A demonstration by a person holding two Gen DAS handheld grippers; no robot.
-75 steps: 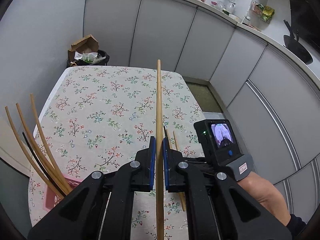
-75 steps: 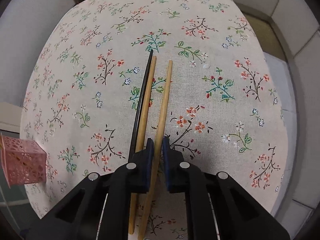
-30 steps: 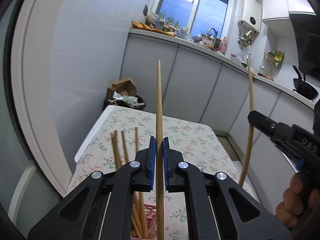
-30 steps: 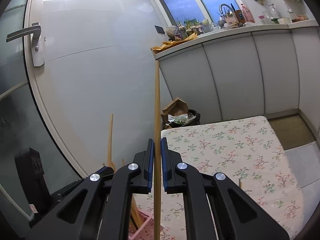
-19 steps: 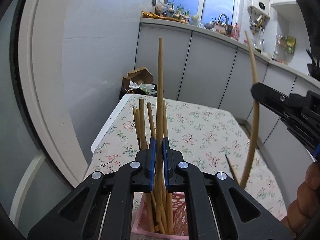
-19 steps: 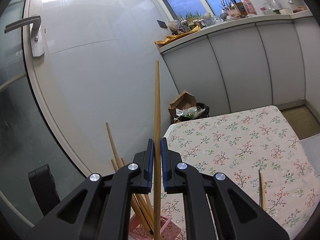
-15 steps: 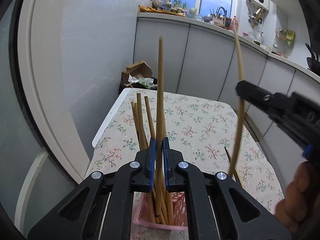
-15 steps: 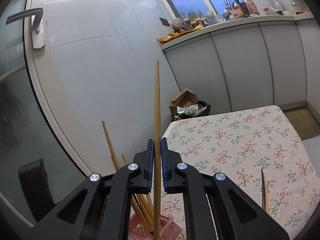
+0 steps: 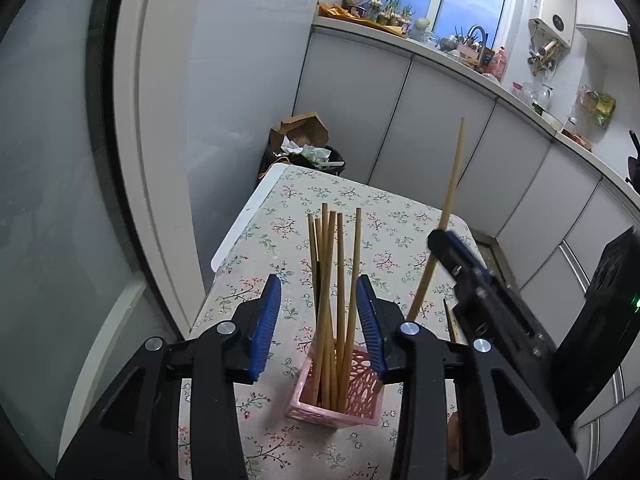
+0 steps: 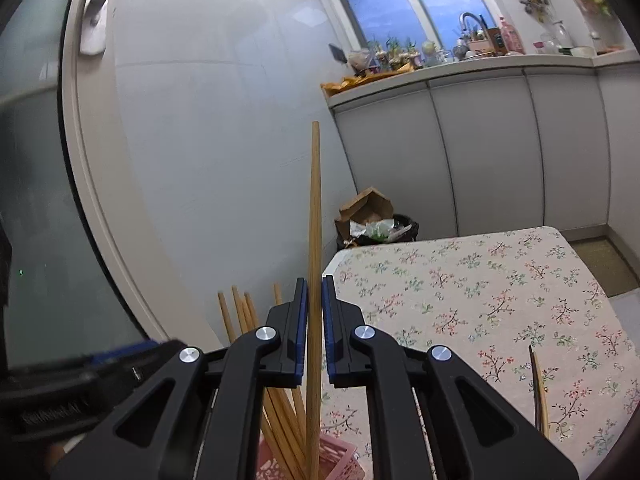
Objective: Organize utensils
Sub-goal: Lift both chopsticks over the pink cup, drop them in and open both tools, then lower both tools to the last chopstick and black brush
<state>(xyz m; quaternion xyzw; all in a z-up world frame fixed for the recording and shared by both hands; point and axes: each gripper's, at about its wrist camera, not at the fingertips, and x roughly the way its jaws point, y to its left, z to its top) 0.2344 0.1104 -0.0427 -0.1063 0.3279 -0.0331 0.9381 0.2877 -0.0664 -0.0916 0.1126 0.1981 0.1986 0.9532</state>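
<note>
My left gripper (image 9: 318, 322), jaws just opened, released chopsticks into the pink basket (image 9: 356, 404); my right gripper (image 10: 315, 330) clamps one chopstick (image 10: 315, 216) (others remain on the table (image 10: 460, 280)).

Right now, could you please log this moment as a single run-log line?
left gripper: open, jaws just opened, chopstick released | pink basket: holds upright chopsticks | right gripper: shut on wooden chopstick, above basket | floral table

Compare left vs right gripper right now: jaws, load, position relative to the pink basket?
Left gripper: jaws have just been opening and stand apart, pads touching nothing. Right gripper: shut on a wooden chopstick held upright.
The left frames the chopsticks standing in the pink basket; the right's chopstick hangs beside the bundle, its lower end hidden, so whether it has entered the basket is unclear.
Shared: black fingers, blue pads.
</note>
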